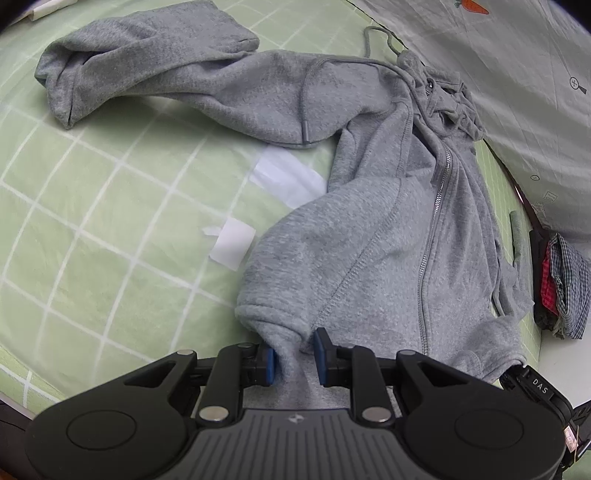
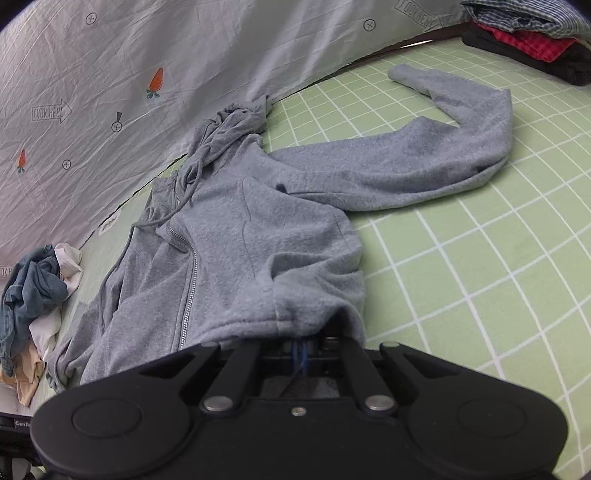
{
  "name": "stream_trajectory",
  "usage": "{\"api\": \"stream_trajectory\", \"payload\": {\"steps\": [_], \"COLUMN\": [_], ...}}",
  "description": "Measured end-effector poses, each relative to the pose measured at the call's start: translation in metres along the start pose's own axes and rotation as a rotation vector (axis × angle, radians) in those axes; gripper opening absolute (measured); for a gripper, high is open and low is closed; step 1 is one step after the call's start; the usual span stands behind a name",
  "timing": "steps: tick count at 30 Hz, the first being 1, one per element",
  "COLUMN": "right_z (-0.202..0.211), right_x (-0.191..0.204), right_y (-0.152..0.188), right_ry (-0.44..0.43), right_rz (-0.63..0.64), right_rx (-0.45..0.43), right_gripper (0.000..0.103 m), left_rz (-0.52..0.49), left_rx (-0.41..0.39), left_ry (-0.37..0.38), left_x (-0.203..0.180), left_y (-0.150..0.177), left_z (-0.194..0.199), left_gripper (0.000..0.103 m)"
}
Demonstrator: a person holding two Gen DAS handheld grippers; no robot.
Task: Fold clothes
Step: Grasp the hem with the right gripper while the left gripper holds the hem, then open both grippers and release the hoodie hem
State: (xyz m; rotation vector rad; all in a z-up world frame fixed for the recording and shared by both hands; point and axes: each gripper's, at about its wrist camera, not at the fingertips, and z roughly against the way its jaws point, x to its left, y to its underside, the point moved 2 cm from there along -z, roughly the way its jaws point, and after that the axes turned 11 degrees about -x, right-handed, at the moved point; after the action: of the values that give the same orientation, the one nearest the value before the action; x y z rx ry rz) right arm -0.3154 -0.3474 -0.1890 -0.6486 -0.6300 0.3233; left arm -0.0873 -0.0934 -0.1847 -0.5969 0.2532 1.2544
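A grey zip-up hoodie [image 1: 369, 240] lies front up on a green checked bedsheet [image 1: 92, 221], hood bunched at the far end. One sleeve [image 1: 166, 70] stretches out to the left. My left gripper [image 1: 295, 363] is at the near hem, its blue pads [image 1: 269, 363] closed on a pinch of hem fabric. In the right wrist view the hoodie [image 2: 240, 240] has its other sleeve [image 2: 443, 147] bent out to the right. My right gripper [image 2: 303, 352] is shut at the hem's other corner, with grey fabric draped over its pads and showing behind them.
A folded stack of checked, red and dark clothes [image 1: 561, 291] [image 2: 528, 33] sits at the bed's edge. A loose pile of denim and white garments [image 2: 37, 295] lies left of the hoodie. A grey printed quilt [image 2: 147, 74] borders the far side. White paper scraps [image 1: 232, 247] lie on the sheet.
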Motion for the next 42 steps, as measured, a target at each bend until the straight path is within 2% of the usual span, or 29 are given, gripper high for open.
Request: {"api": "stream_trajectory", "payload": {"steps": [10, 21, 26, 28, 31, 34, 38, 42], "right_z": [0.048, 0.081, 0.092, 0.095, 0.099, 0.104, 0.110, 0.108], "right_x": [-0.023, -0.026, -0.023, -0.024, -0.028, -0.032, -0.043, -0.055], "right_y": [0.007, 0.009, 0.007, 0.008, 0.008, 0.008, 0.005, 0.006], "right_ry": [-0.009, -0.002, -0.011, -0.021, -0.045, -0.065, -0.080, -0.068], "right_rz": [-0.096, -0.056, -0.004, 0.012, 0.035, 0.053, 0.050, 0.051], "right_rx": [0.051, 0.059, 0.047, 0.054, 0.066, 0.077, 0.093, 0.125], "right_gripper": [0.002, 0.002, 0.002, 0.002, 0.002, 0.002, 0.002, 0.002], "left_rz": [0.033, 0.061, 0.050, 0.042, 0.033, 0.007, -0.009, -0.049], "left_rx": [0.004, -0.006, -0.034, -0.048, -0.069, -0.089, -0.124, -0.165], "left_ry": [0.002, -0.003, -0.022, -0.030, -0.041, -0.050, -0.017, -0.049], "left_x": [0.003, 0.005, 0.000, -0.002, -0.007, -0.016, -0.027, -0.035], "left_y": [-0.001, 0.000, 0.003, 0.005, 0.009, 0.015, 0.028, 0.039], "left_z": [0.000, 0.001, 0.003, 0.005, 0.009, 0.020, 0.049, 0.071], "left_gripper": [0.024, 0.024, 0.024, 0.022, 0.012, 0.010, 0.008, 0.007]}}
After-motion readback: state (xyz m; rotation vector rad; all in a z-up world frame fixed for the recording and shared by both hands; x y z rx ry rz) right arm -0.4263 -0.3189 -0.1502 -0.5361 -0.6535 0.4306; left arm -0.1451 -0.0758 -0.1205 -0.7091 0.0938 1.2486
